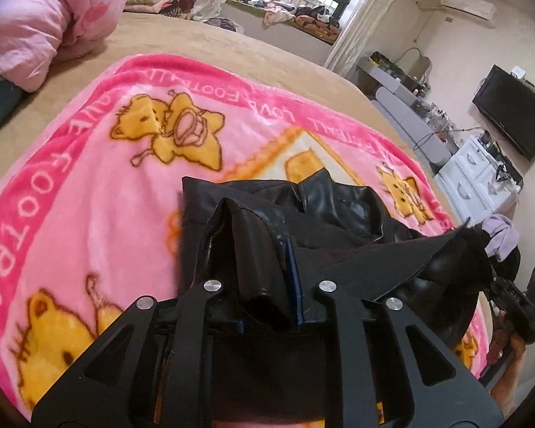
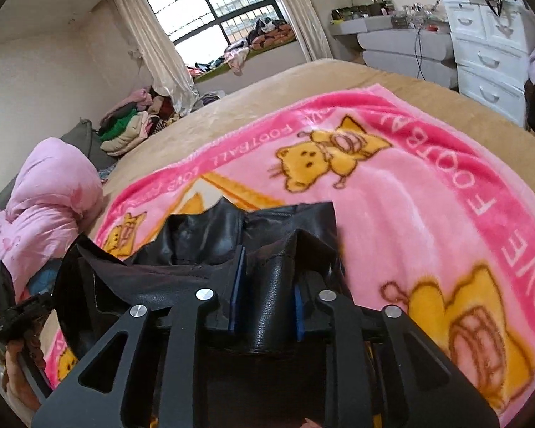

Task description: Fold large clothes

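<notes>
— Jacket?
— Black leather, bunched on the pink blanket, on the bed.
— Left gripper?
— Clamped on a fold of jacket, blue pads against it.
— Right gripper?
— Same: gripping another fold between its blue pads.
— Nearby?
— Pink quilt beside the blanket; white drawers beyond the bed.

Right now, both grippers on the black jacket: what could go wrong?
1. The black leather jacket is bunched in thick folds between the left gripper fingers; a slack grip could let the slick leather slip out.
2. The right gripper pinches only a narrow fold, so that side may drop first and skew the fold.
3. Dragging the jacket could rumple the pink cartoon-bear blanket under it.
</notes>
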`<state>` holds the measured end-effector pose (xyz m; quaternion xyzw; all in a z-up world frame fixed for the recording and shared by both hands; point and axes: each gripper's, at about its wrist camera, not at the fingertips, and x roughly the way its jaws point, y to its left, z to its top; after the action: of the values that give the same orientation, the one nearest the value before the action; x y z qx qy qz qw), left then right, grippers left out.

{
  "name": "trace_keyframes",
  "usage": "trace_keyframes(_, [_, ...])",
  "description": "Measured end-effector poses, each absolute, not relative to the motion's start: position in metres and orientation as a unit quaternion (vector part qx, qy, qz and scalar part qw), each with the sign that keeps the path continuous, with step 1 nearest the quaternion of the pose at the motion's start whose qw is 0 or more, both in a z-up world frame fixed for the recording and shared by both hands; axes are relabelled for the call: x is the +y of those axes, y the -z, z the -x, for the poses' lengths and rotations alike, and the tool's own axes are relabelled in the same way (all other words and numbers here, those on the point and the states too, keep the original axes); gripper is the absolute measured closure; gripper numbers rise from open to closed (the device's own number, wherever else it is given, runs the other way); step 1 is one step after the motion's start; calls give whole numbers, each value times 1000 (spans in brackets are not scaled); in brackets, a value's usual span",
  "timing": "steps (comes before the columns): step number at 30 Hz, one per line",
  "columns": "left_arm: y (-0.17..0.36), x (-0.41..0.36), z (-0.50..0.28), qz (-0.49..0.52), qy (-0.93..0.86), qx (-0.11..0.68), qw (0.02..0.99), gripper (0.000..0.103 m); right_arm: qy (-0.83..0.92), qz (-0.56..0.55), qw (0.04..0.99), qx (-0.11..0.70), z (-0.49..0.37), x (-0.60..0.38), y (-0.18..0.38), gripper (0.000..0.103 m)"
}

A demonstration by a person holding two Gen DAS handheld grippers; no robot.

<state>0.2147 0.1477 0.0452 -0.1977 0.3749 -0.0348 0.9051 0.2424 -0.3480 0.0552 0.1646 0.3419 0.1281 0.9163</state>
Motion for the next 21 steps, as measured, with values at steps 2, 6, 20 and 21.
trace_keyframes(2, [-45,147,-213,198,38,374,905,85,-123,-172,915,343,-245,-351,-52,64])
trace_keyframes(6, [-49,146,-209,200,50,369,906,76,-112,-174,923,323,-242,-361,-56,55])
trace_keyframes(20, [-63,142,-202,136,25,340,930,47,-103,-43,939,326,-244,-333,-50,34])
trace_keyframes(21, [-59,143,-205,126,16,345,930,47,-105,-29,937,333,-249,-329,-47,33])
